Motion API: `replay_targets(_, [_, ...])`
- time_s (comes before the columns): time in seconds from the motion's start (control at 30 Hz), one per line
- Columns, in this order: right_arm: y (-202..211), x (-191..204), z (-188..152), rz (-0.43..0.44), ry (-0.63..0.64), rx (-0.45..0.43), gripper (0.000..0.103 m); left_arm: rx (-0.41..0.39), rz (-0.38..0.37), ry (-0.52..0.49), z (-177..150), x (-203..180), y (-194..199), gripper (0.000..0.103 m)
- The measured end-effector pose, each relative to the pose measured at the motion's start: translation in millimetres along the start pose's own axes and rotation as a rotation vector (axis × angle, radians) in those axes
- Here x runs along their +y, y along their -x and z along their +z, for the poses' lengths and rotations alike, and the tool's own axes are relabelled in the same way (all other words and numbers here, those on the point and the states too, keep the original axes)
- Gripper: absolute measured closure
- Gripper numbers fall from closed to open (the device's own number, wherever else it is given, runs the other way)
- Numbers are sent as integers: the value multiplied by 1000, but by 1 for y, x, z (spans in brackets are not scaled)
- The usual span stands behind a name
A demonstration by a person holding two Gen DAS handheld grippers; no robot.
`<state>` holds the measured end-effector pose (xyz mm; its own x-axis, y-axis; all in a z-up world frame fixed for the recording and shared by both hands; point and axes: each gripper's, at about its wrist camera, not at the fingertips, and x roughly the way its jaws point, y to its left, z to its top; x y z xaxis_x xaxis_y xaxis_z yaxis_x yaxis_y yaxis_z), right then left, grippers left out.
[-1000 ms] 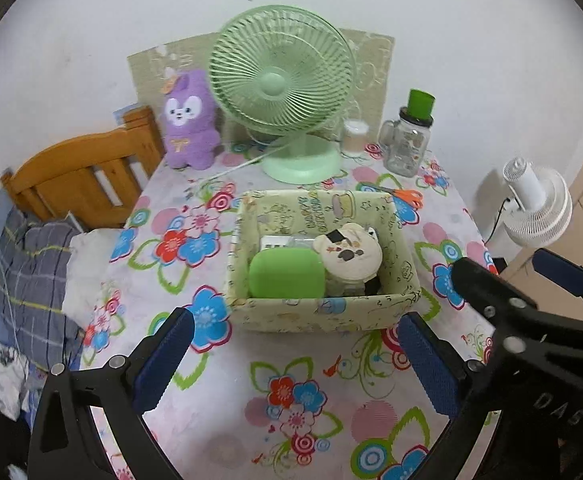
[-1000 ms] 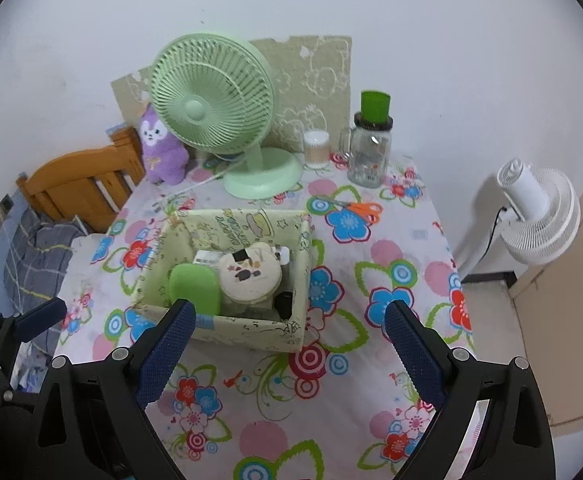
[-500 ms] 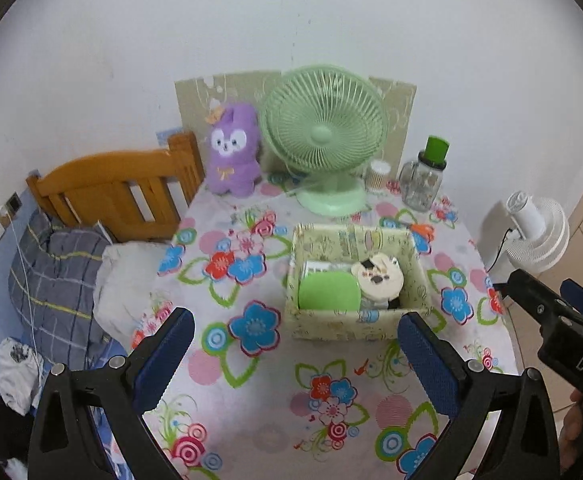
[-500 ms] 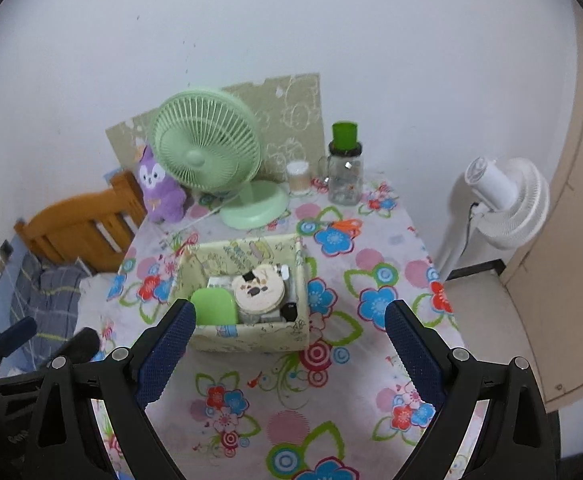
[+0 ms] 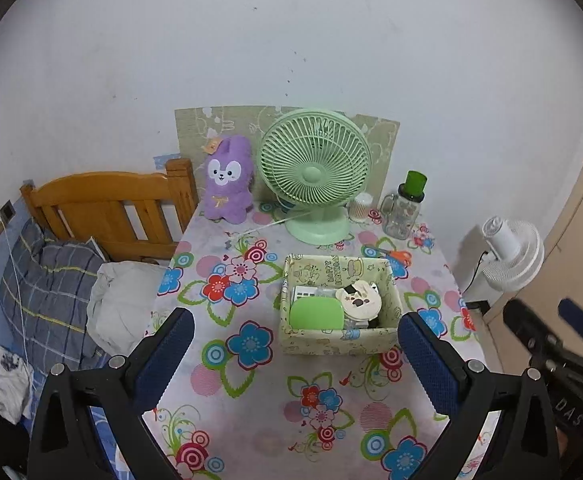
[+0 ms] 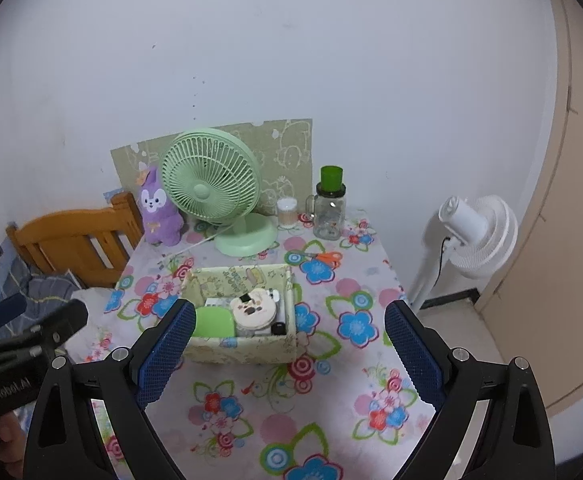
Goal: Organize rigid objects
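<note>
pale green, the patterned storage box (image 5: 337, 342) sits mid-counter (image 5: 251, 432) holding a green case (image 5: 315, 314) and round tin (image 5: 358, 300); we hold left gripper (image 5: 295, 360) and right gripper (image 6: 289, 354) above, jaws wide, empty.

Wide apart, nothing between them: the blue-padded fingers of the right gripper (image 6: 287, 350), held above the near part of a flower-patterned surface (image 6: 251, 412). Mid-surface, a pale green printed fabric box (image 6: 243, 346) holding a flat green rounded case (image 6: 214, 323), a round cream tin with a cartoon face (image 6: 255, 309), a white boxy item and something small and black. Behind, a mint-green desk fan (image 6: 211, 192), a purple plush rabbit (image 6: 158, 210) to its left, a clear glass jar with a green cap (image 6: 329, 208) and a small white cup (image 6: 286, 212) to its right. Orange-handled scissors (image 6: 325, 257) lying flat near the jar. At lower left, the black left gripper (image 6: 23, 320). Beyond the surface's right edge, a white standing fan (image 6: 475, 236).
</note>
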<state>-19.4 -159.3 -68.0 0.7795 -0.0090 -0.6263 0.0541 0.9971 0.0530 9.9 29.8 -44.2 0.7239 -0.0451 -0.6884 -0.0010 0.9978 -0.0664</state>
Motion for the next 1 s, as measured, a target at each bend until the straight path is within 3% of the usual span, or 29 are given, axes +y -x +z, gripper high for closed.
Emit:
replay_targets(0.13, [10, -2, 0, -21, 9, -25, 6, -17, 28, -10, -1, 1, 8, 0])
replay_targets(1.0, [31, -17, -5, -31, -5, -74, 5, -37, 10, -64, -18, -28, 23, 0])
